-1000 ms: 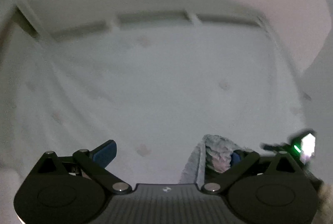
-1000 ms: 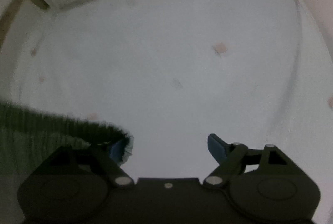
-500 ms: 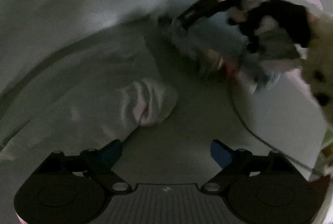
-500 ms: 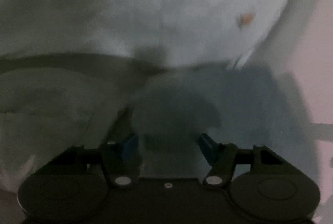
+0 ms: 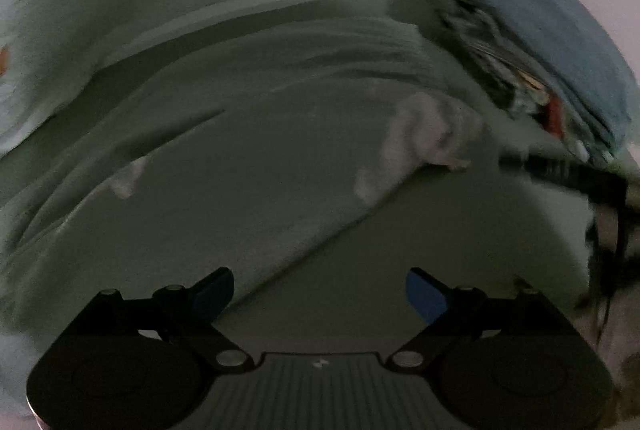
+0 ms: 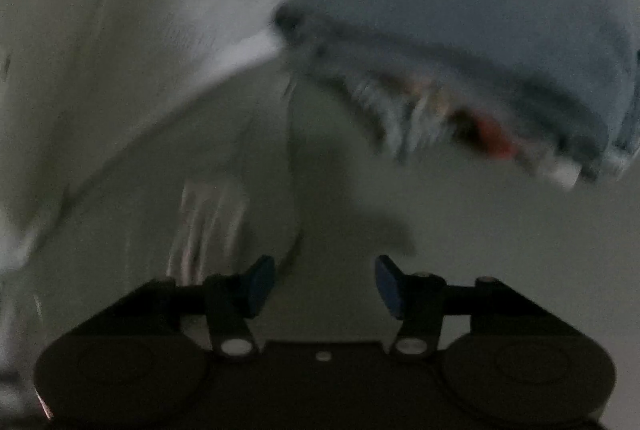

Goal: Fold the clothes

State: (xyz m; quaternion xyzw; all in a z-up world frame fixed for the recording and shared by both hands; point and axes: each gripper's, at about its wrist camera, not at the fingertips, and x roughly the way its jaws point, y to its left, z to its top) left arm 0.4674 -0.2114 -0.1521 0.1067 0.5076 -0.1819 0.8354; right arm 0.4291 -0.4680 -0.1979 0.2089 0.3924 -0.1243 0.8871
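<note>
— While the light is dim, what lies under the left gripper [image 5: 319,292]?
— A soft grey-green garment [image 5: 248,166], creased in long ridges, with a pale crumpled lining [image 5: 424,134]; jaws wide apart, empty.
— And the right gripper [image 6: 325,284]?
— Its jaws have just been closing, nothing between them. Beyond sits a folded stack [image 6: 480,42], blue fleecy cloth on top, layered edges showing.
</note>
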